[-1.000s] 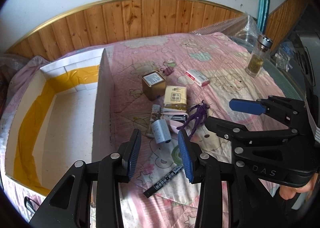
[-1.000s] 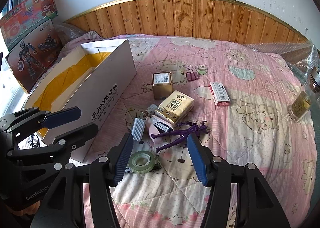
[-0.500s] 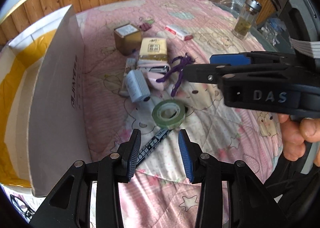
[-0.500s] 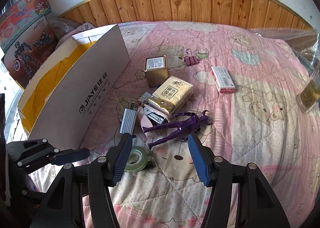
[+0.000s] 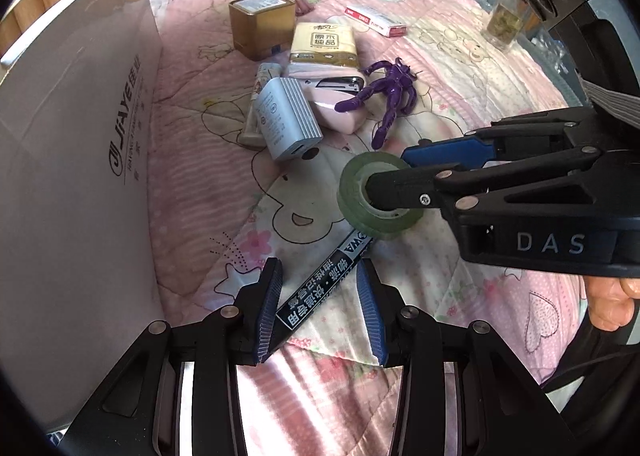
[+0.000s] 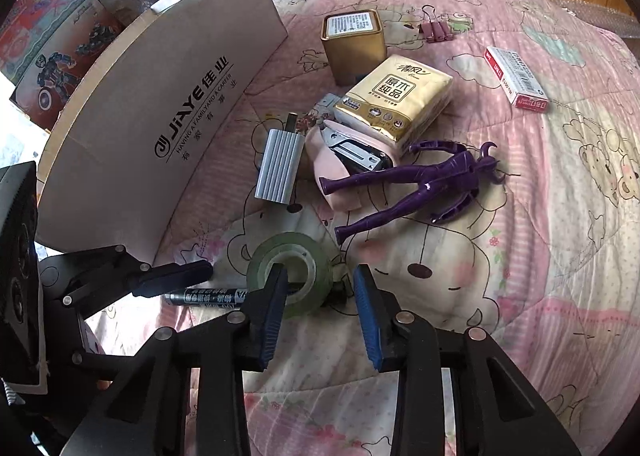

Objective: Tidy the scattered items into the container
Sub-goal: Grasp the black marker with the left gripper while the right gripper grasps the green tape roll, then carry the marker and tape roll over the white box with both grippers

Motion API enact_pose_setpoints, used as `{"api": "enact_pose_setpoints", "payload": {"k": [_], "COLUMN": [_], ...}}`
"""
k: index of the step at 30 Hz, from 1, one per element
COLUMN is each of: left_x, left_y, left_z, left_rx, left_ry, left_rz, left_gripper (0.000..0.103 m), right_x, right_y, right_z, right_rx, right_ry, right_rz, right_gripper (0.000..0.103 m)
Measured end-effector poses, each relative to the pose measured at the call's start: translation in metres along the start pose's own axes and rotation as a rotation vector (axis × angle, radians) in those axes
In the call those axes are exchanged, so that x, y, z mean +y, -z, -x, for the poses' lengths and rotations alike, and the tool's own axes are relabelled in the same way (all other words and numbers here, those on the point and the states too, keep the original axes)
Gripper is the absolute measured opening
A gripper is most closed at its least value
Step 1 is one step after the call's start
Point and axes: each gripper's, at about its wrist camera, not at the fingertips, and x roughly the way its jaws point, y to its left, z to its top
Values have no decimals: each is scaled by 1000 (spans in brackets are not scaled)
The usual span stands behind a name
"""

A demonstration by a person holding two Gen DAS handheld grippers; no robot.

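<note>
Two grabs ran side by side at the bed's near edge. The left tongs (image 5: 318, 310) stood released astride the marker (image 5: 320, 288). The right tongs (image 6: 320, 302) were closing on the tape roll's (image 6: 290, 274) wall, one finger through its core. Lifting the roll could nudge the touching marker askew, away from the box (image 6: 160, 127).

Both wrist cams sit close above the bed (image 5: 500, 67), tilted steeply down. Left cam faces fwd w/ the box wall (image 5: 72, 159) filling frame left; right cam's further right. Shared: tape roll (image 6: 290, 276), marker (image 5: 320, 288), central clutter.
</note>
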Motion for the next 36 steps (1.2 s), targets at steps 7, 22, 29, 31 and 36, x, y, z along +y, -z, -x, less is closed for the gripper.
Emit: {"api": "enact_pose_setpoints", "payload": {"k": [7,22,29,31,36], "left_x": [-1,-10,-3,-1,3], "left_y": [-3,-3,-8,-10,-13], "left_z": [0,0,12,18,32], "left_rx": [-16,-29,-42,-53,-75], "left_ry": [0,-28,2,15,34], "left_rz": [-22,-62,4,26,77], "left_gripper": [41,16,14,14,14], "right_x": [6,8,8,0,-10], "right_y": [1,22,26,10,-8], "right_z": [-12,0,8,15,47], "right_rx": [10,-27,-79,-96,-158], "right_ry": [-9,-9,-16,-28,-88], "right_rz": [19,15,-14,-28,-74], "right_gripper": [34,17,17,17,17]}}
